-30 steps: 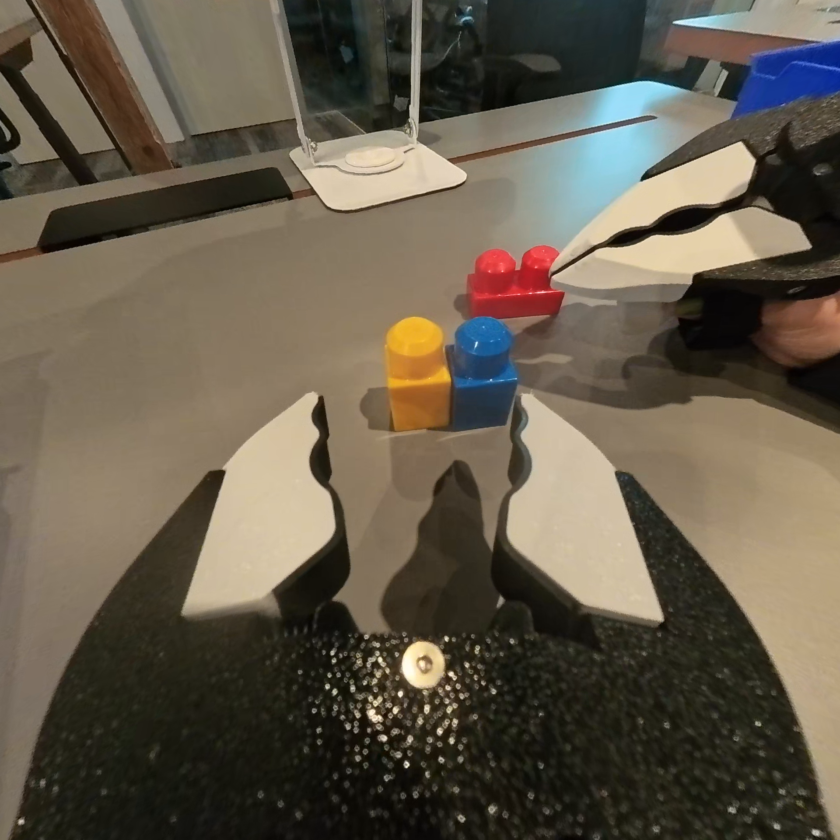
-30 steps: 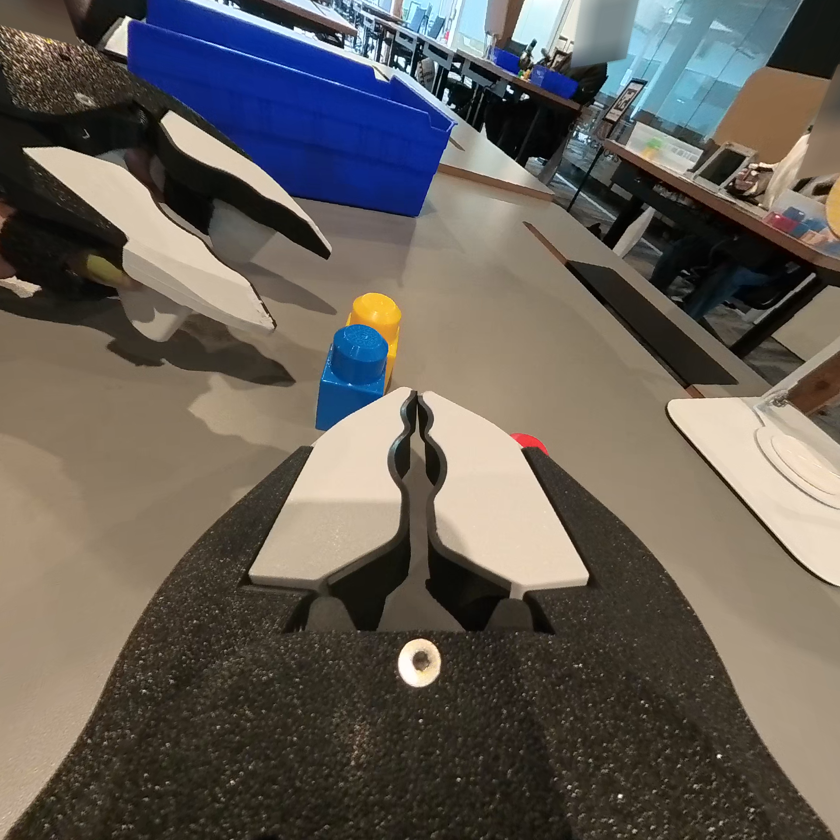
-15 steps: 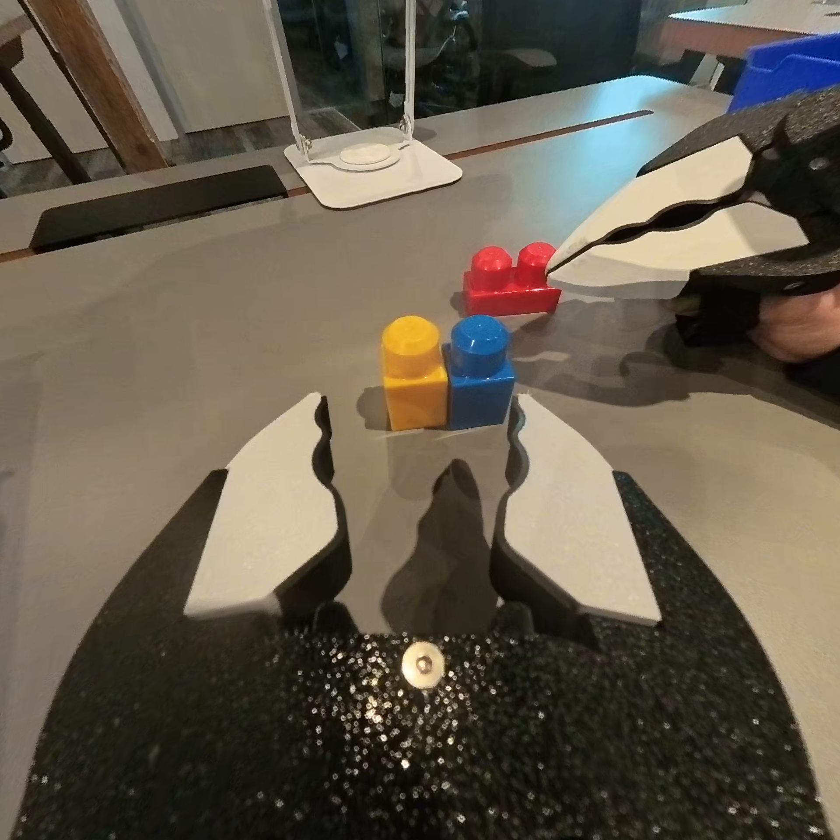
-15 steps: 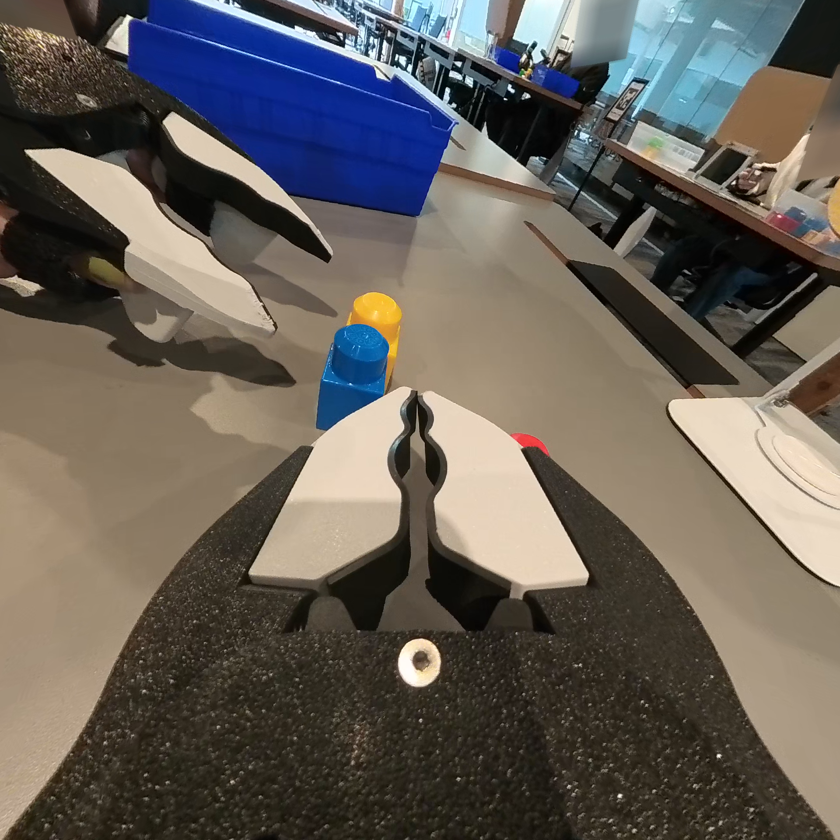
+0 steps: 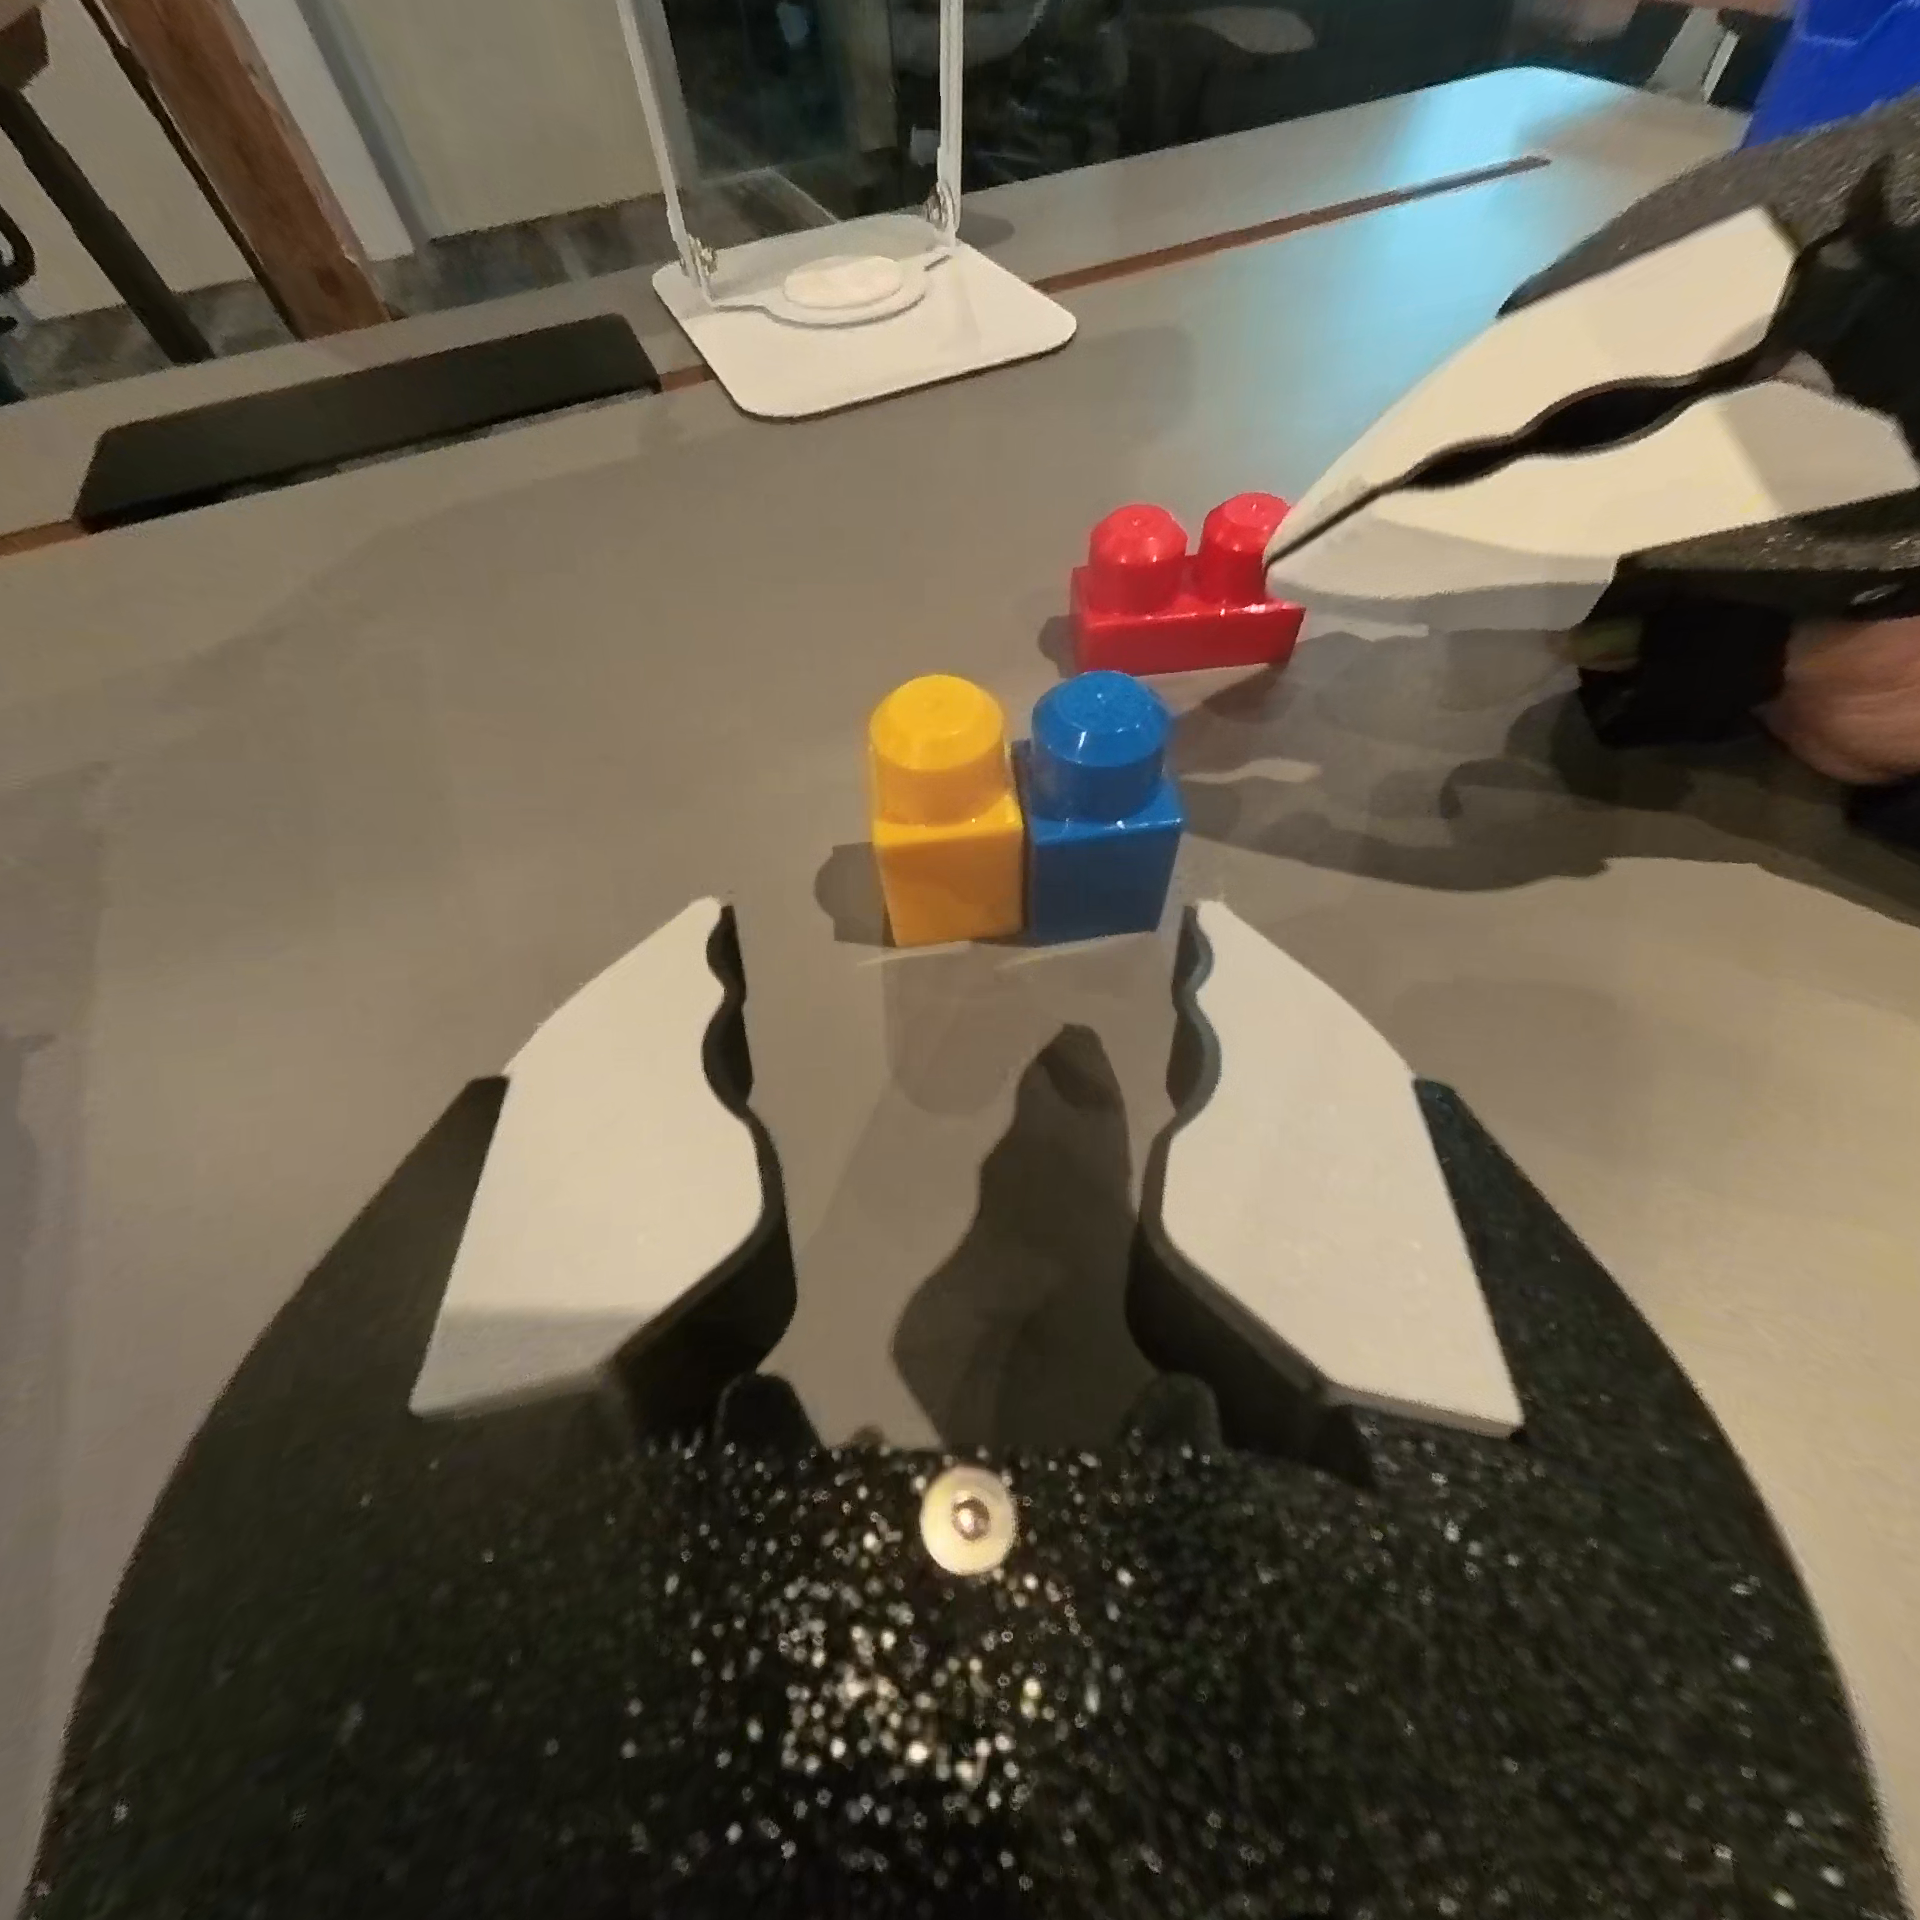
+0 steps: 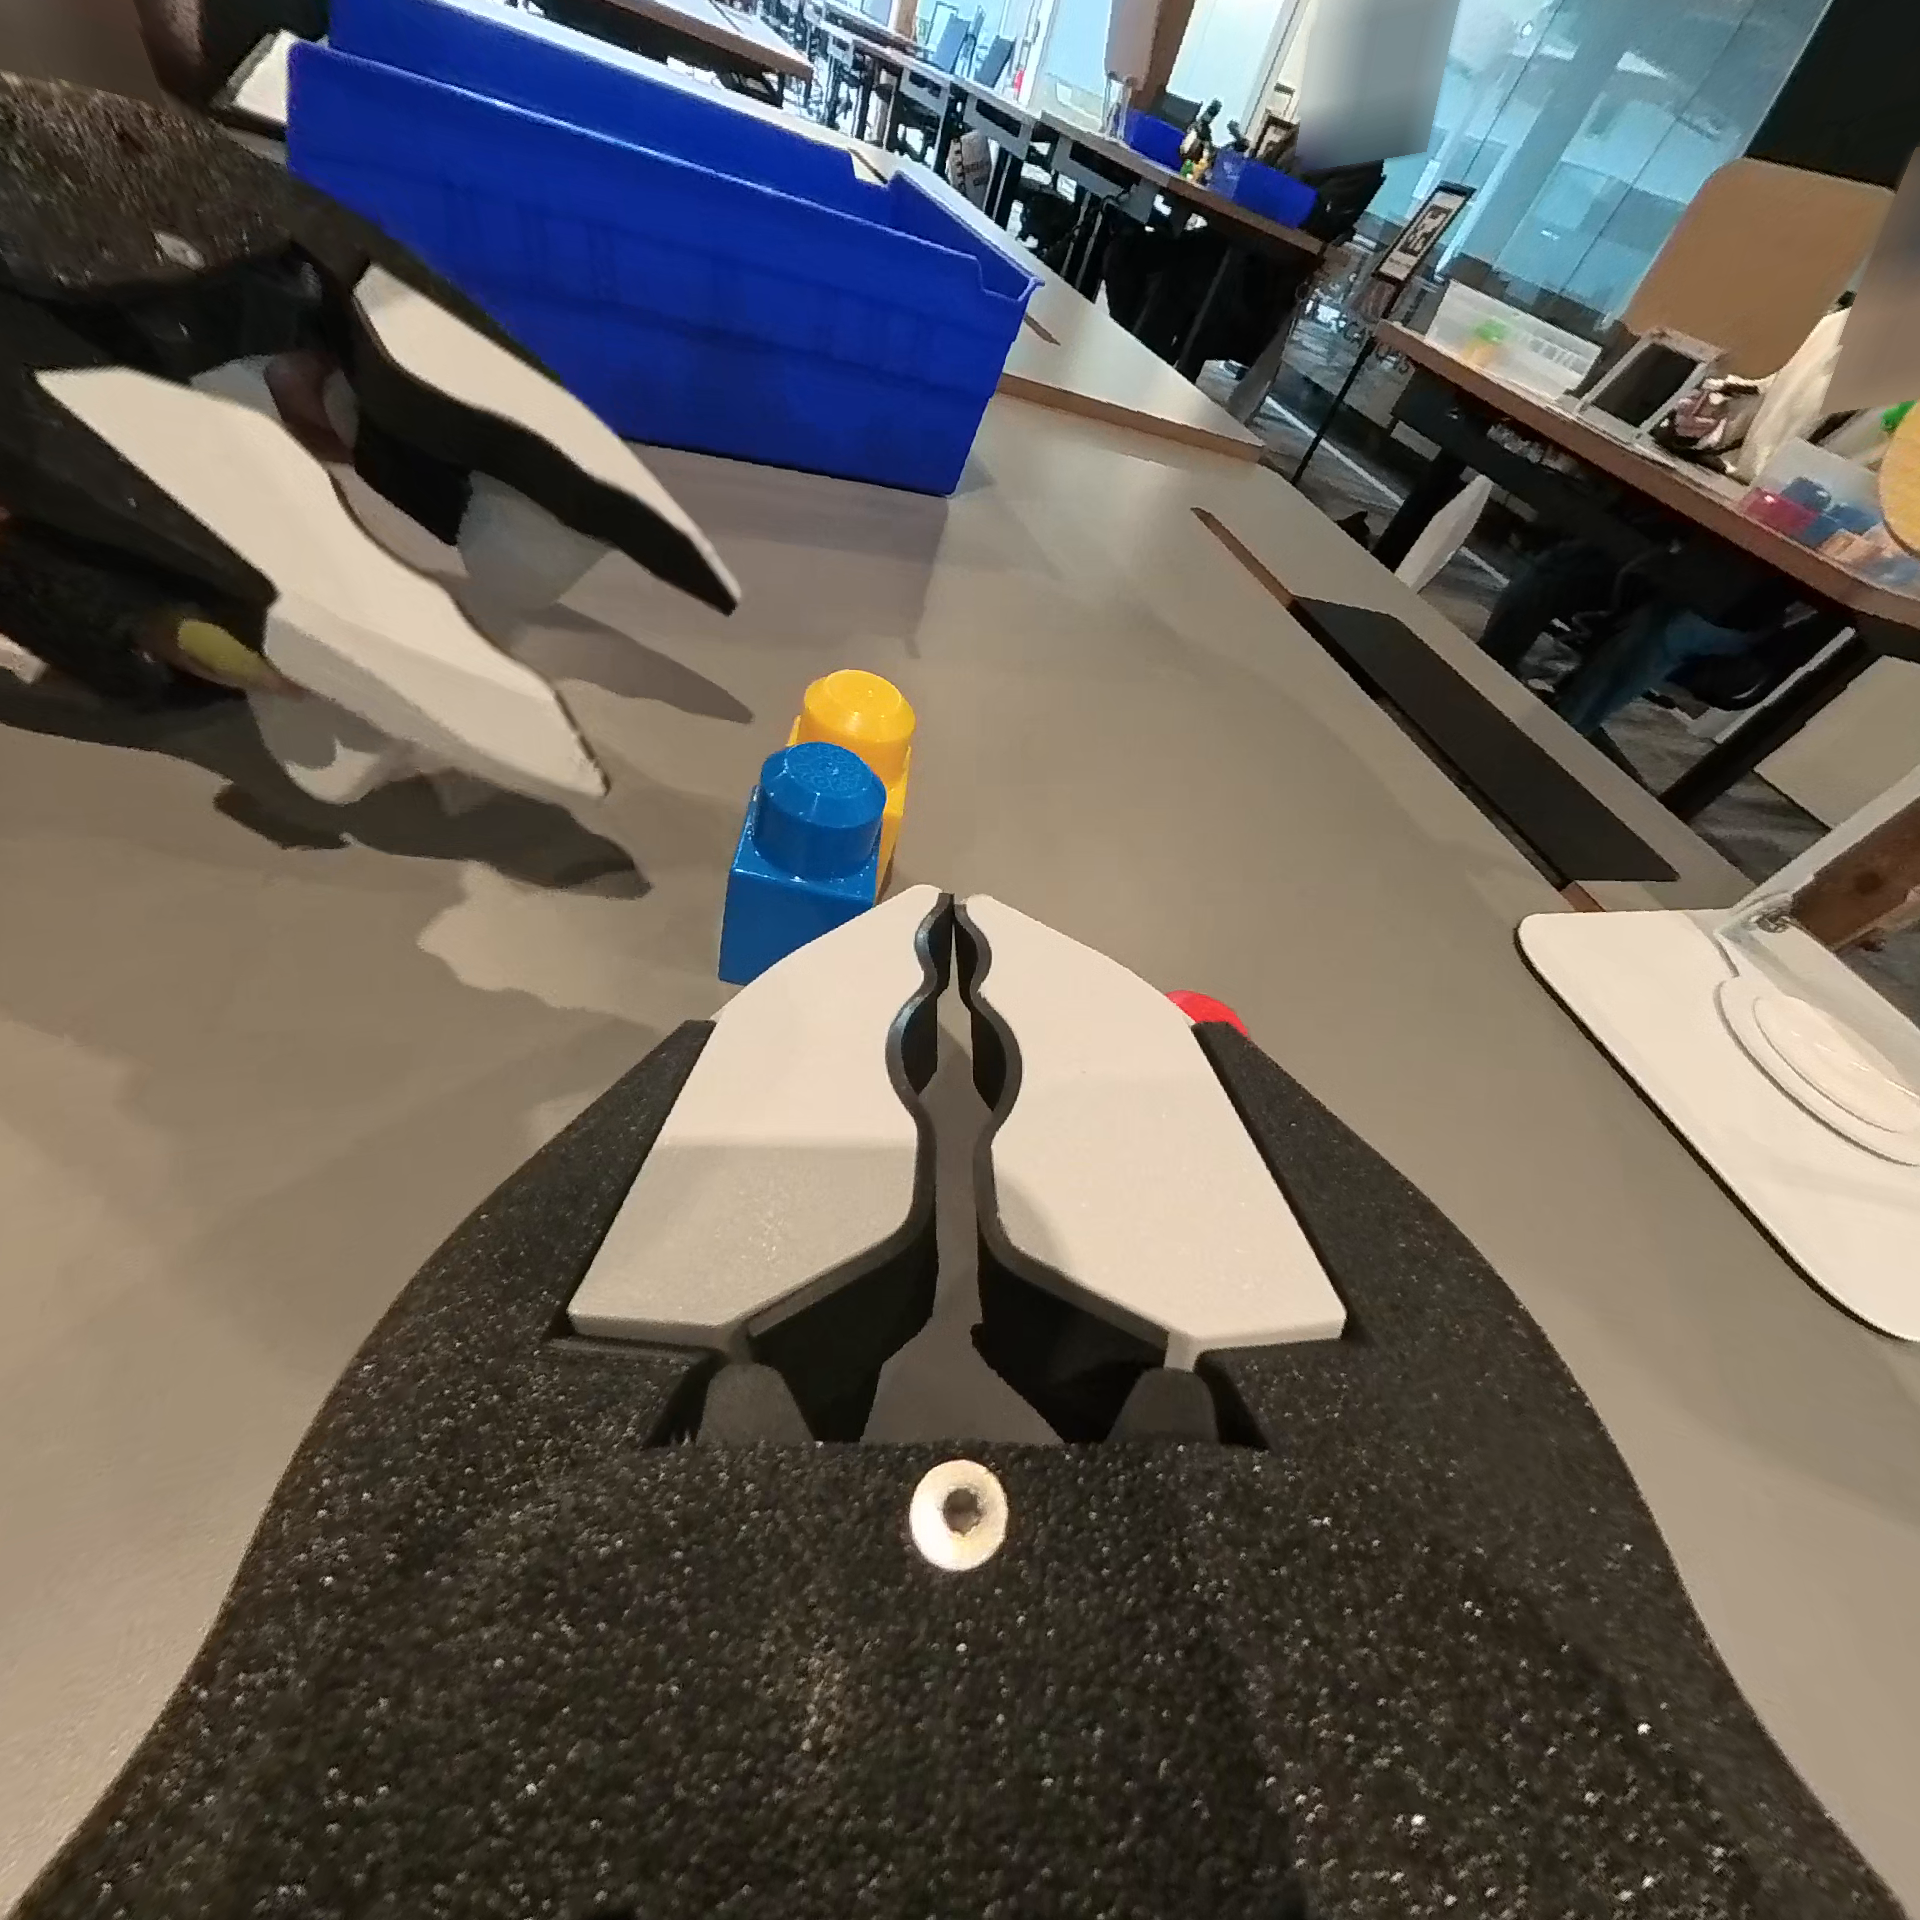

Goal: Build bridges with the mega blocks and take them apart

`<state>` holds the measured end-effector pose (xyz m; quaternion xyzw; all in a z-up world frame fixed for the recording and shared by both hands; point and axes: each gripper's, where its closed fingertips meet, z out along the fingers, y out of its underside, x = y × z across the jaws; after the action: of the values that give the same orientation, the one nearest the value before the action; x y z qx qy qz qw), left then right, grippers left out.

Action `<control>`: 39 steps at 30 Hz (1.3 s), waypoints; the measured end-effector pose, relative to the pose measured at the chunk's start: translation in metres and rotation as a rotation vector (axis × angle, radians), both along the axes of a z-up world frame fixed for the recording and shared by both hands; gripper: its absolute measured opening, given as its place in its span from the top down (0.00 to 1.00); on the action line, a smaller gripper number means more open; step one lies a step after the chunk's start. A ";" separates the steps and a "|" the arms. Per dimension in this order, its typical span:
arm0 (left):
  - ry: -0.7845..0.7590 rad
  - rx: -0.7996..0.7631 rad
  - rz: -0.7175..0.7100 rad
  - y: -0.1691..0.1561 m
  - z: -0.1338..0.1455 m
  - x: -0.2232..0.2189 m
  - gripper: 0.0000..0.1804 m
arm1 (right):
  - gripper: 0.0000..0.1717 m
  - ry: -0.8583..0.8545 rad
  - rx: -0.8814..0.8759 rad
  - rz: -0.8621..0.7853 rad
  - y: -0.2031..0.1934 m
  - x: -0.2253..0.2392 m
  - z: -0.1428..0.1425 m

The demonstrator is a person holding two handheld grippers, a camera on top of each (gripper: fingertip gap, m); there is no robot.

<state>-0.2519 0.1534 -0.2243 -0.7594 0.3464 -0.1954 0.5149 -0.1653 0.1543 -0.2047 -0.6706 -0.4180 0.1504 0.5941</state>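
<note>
Noted left gripper (image 5: 956, 925) spread wide, bare, just short of touching yellow block (image 5: 940, 821) and blue block (image 5: 1101, 821). Found right gripper (image 6: 951, 909) closed, bare, tips by red block (image 5: 1184, 592).

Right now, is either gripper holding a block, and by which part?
Nothing is held. The left gripper is open just short of the yellow block and blue block; the right gripper is shut on nothing by the red block.

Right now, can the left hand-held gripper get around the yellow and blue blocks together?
Probably yes. The left hand-held gripper is open, the yellow block and blue block stand side by side just ahead, and bare table lies between. Fit looks snug.
</note>
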 end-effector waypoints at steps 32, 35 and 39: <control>0.247 0.105 -0.601 0.006 0.007 0.018 0.54 | 0.74 -0.100 -0.326 0.002 0.001 -0.040 -0.039; 0.312 0.089 -0.710 0.016 -0.001 0.026 0.53 | 0.74 -0.106 -0.319 0.007 0.001 -0.040 -0.039; 0.376 0.032 -0.842 0.020 -0.018 0.032 0.57 | 0.74 -0.111 -0.319 0.011 0.003 -0.040 -0.040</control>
<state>-0.2202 0.1732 -0.2420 -0.5670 0.7150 -0.2409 0.3304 -0.2057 0.1575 -0.2449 -0.7614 -0.4246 0.1810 0.4553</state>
